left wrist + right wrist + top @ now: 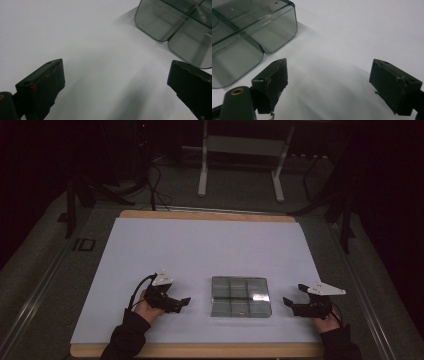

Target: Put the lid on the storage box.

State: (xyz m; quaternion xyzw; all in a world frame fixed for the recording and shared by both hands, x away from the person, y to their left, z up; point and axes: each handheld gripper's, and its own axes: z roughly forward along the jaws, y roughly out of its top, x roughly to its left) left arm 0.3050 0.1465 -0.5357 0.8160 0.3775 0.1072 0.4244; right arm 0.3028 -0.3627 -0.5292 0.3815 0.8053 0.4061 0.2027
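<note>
A clear grey plastic tray (240, 296) with several compartments lies on the white mat, near the front middle. My left gripper (186, 301) rests just left of it, jaws wide apart and pointing at the tray, nothing between them. In the left gripper view (115, 85) the tray (175, 22) sits at the upper right, apart from the jaws. My right gripper (287, 301) rests just right of the tray, also open and empty. The right gripper view (328, 80) has the tray (249, 32) at the upper left, a short way ahead of the left jaw.
The white mat (200, 245) covers a wooden tabletop (200, 351) whose edge shows at the front and back. Beyond the table stand a white metal frame (240, 150) and dark stands with cables on the floor.
</note>
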